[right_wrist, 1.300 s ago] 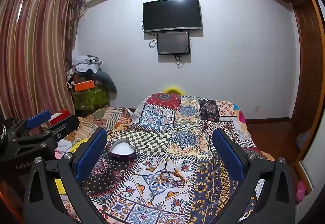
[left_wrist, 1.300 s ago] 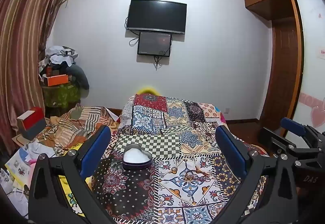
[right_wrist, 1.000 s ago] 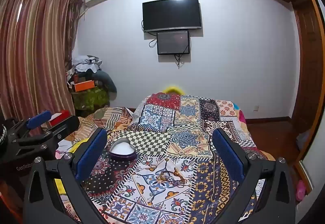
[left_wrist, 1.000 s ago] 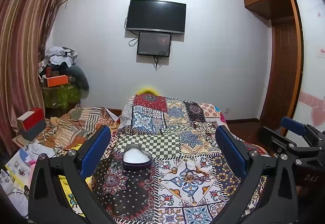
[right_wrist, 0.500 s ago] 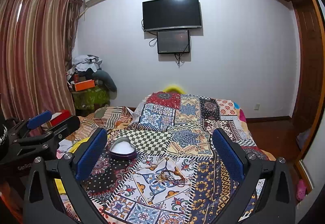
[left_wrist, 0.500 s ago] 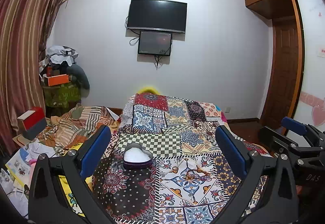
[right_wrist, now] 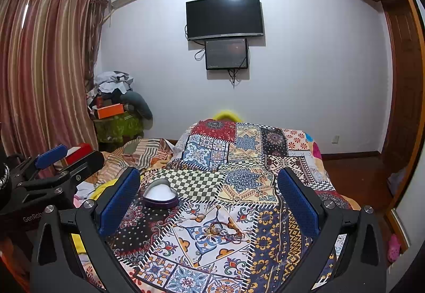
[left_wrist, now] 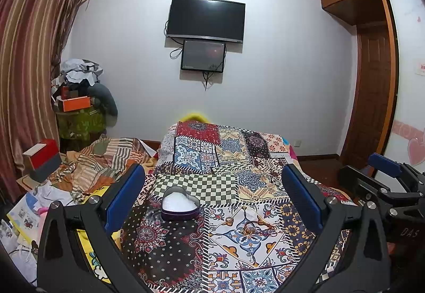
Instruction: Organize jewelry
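Jewelry (left_wrist: 256,225) lies tangled mid-bed, untouched, beside the heart-shaped box (left_wrist: 180,206) nearer the left edge. Left hand-held gripper (left_wrist: 212,201) and right hand-held gripper (right_wrist: 209,202) hover spread, empty. Next, I judge: descend and pinch one piece.

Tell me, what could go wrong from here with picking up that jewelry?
The jewelry is a thin tangle on a busy patterned quilt, so an open right gripper may pinch fabric or snag a chain. The heart-shaped box sits on soft bedding and could tip if the left gripper nudges it.
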### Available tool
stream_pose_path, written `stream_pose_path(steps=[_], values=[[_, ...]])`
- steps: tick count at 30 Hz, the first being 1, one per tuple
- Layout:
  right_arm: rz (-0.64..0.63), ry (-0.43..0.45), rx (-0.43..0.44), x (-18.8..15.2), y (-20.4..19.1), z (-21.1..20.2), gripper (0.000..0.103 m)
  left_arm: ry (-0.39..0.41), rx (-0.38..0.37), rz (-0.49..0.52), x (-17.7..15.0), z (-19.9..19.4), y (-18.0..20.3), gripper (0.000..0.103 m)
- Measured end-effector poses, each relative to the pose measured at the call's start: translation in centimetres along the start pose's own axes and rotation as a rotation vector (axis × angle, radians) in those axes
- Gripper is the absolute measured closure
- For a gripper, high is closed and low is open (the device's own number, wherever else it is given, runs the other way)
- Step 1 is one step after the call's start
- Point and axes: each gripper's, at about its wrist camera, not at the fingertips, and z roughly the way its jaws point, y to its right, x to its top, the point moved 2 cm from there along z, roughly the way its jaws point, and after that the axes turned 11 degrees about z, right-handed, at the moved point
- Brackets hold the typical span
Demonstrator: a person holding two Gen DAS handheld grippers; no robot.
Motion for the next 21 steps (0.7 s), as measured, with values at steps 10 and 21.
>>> stream_pose_path(steps=[10,21], values=[[-0.001,-0.002,-0.001,-0.09,0.14,0.0,0.0,0.0,0.0,0.0,0.05,-0.02,0.04,0.0],[-0.002,-0.002,-0.002,0.01,0.14,0.05,0.0,0.0,0.0,0.0,0.09,-0.04,0.03,0.0]])
